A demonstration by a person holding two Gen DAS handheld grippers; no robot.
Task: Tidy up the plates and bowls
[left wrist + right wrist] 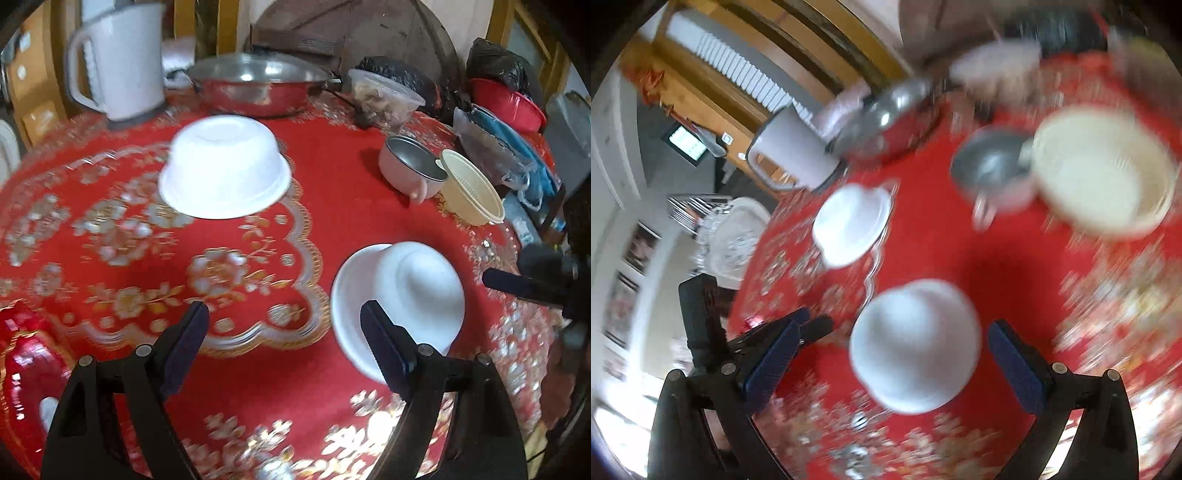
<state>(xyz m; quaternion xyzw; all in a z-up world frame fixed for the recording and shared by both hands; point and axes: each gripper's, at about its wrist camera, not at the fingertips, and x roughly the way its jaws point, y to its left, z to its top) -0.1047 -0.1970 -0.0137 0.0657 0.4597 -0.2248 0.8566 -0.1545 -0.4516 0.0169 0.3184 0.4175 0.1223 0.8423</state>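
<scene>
The left tongs (pixel 284 325) stand wide and hold nothing; one pad crosses in front of an overturned white bowl (pixel 402 299) on the red-clothed bench (pixel 332 184). The right tongs (pixel 897 350) gape wide around that bowl without touching it. A second overturned bowl (pixel 225 166) sits well apart.

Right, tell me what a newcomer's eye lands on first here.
The red tablecloth with its gold flower pattern fills both views. Two white bowls lie upside down on it: one toward the middle, the other between the open fingers of the right claw. Behind them stand a white jug and a steel pot.
</scene>
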